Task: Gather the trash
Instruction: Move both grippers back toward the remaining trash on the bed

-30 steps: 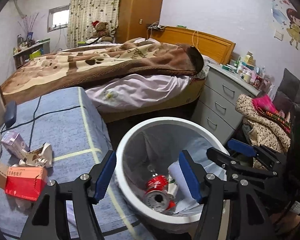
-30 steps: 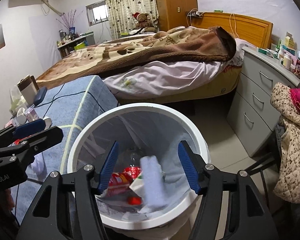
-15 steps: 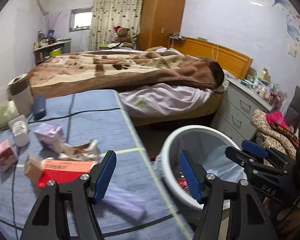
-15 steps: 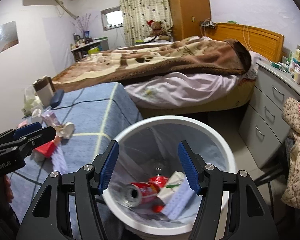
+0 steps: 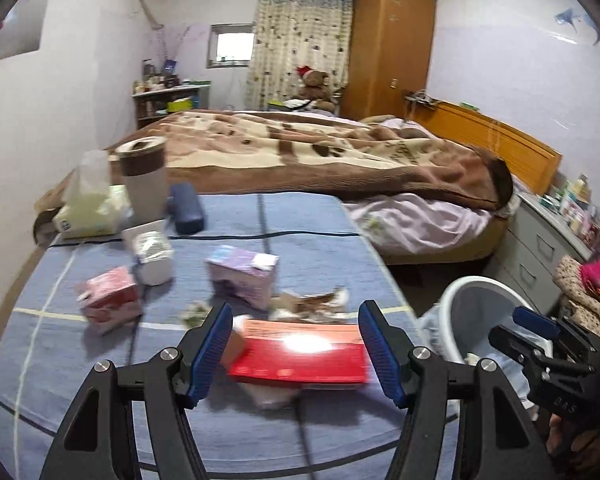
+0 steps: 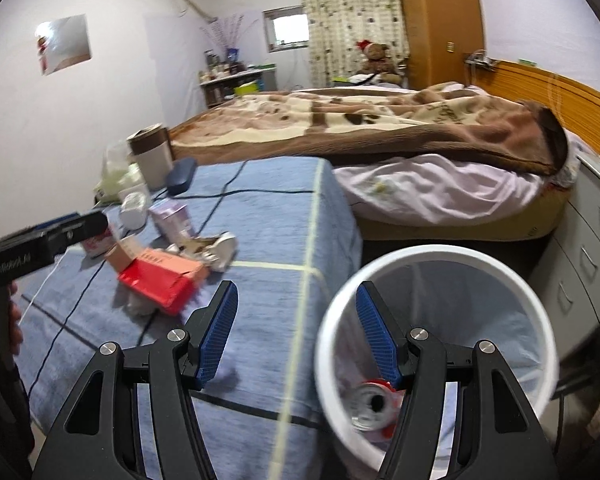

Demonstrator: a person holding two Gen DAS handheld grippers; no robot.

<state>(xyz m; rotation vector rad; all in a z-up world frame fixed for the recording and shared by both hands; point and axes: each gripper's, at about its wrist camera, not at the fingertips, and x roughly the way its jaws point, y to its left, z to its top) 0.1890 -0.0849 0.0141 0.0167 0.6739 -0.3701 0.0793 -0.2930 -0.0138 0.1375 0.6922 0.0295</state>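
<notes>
Where a blue checked cloth covers the table (image 5: 308, 216), trash lies scattered across its middle, and the table serves here as the landmark. Beyond its far edge stands a bed (image 5: 340, 152) under a brown and cream blanket. Off the table's right edge, on the floor, stands a white bin (image 6: 440, 256) with a clear liner; a crushed red drink can (image 6: 374, 404) lies at its bottom.

On the table, nearest its front edge, lies a flat red carton (image 5: 300, 356) with an orange panel bearing print too blurred to read. Just behind it sit a torn brown and white wrapper (image 5: 312, 304), a lilac box (image 5: 244, 276), a pink box (image 5: 110, 300) and a white cup (image 5: 154, 254). Along the far left edge stand a tissue pack (image 5: 88, 208), a tall white canister (image 5: 144, 184) with a brown band, and a dark blue case (image 5: 186, 208).

The left gripper (image 5: 296, 350) hangs over the table's front, jaws apart and empty, the red carton seen between them. The right gripper (image 6: 296, 330) hovers above the table's right edge and the bin rim, jaws apart, holding nothing. Its body reads "DAS" in the left view; the left one's lettering is blurred.

The table's right half is bare cloth, and open floor lies between bin and bed.
</notes>
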